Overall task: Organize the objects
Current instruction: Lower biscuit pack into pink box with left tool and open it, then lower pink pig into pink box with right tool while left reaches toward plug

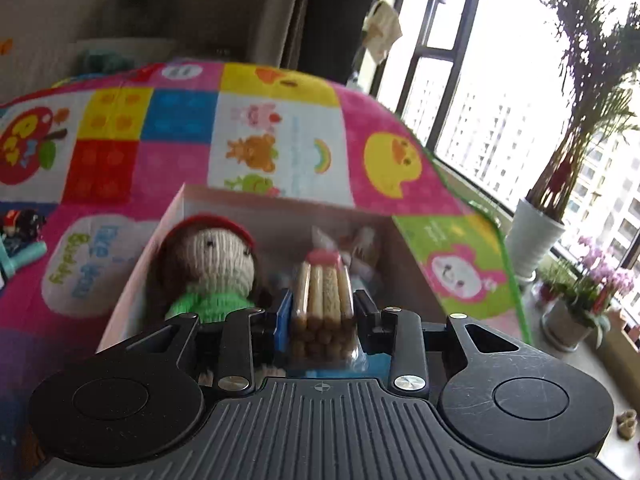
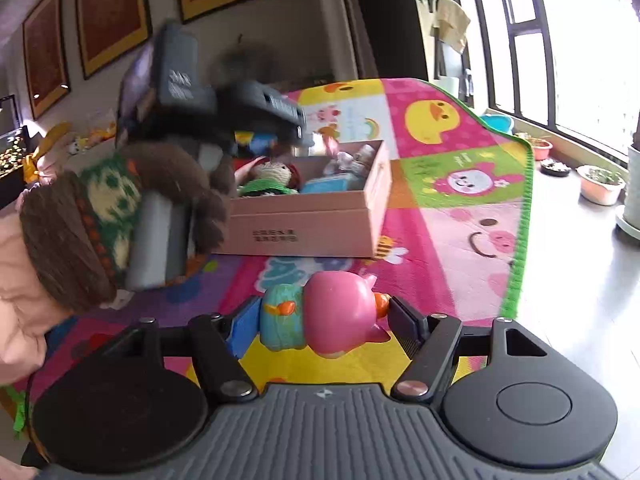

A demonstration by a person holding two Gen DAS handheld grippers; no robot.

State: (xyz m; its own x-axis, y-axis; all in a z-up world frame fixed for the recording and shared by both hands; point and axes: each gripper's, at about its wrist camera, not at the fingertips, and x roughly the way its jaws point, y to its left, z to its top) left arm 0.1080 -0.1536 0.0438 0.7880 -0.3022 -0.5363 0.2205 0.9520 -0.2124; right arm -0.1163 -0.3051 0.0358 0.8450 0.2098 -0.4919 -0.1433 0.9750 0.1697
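Observation:
My left gripper (image 1: pixel 322 316) is shut on a clear pack of biscuit sticks (image 1: pixel 323 300) and holds it over the open pink box (image 1: pixel 404 256). A knitted doll with a red hat and green top (image 1: pixel 208 264) lies in the box's left part, with small wrapped items (image 1: pixel 360 248) at its far right. My right gripper (image 2: pixel 320 320) is shut on a pink pig toy in a teal outfit (image 2: pixel 320 316), above the mat in front of the box (image 2: pixel 304 224). The left gripper (image 2: pixel 256 108) hangs over the box in the right wrist view, held by a hand in a knitted glove (image 2: pixel 120 208).
The box stands on a colourful play mat (image 1: pixel 280 128) on a grey floor (image 2: pixel 580 300). Potted plants (image 1: pixel 536 236) line the window at the right. A small toy (image 1: pixel 20 232) lies on the mat at the left. Framed pictures (image 2: pixel 108 12) hang on the back wall.

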